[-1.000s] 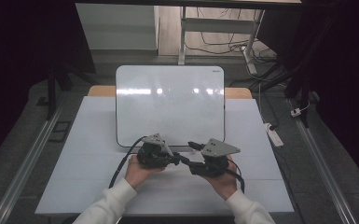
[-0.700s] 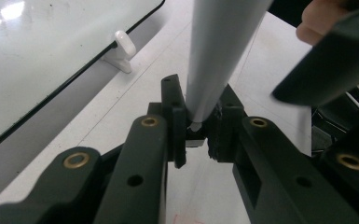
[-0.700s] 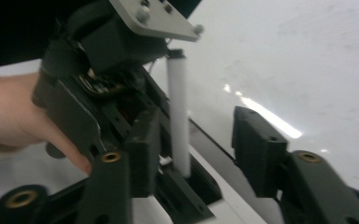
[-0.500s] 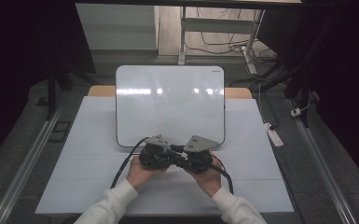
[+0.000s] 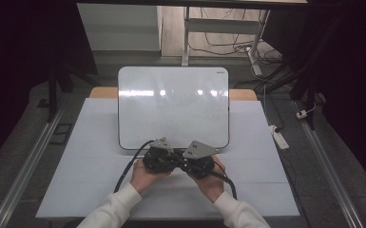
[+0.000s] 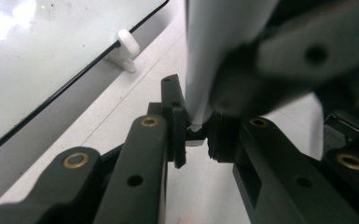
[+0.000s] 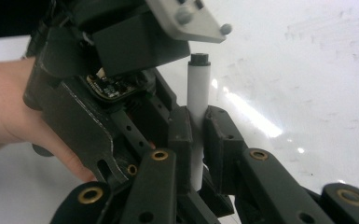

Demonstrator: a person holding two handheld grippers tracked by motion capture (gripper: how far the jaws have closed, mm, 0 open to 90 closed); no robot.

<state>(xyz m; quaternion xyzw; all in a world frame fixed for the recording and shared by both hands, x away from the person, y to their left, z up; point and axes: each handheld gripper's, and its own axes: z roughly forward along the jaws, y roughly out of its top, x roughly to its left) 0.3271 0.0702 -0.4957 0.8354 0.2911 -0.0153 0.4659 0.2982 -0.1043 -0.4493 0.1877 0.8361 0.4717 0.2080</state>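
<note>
Near desk's front edge, right gripper (image 7: 195,135) pinched white marker (image 7: 196,93); left gripper (image 6: 196,130) nipped its end. Best pull straight, slowly.

White-covered table (image 5: 95,156), whiteboard (image 5: 173,104) lying flat at its far middle

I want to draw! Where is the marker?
In the right gripper view the marker stands upright, clamped between the right gripper's jaws, just in front of the whiteboard, beside the left gripper.
</note>
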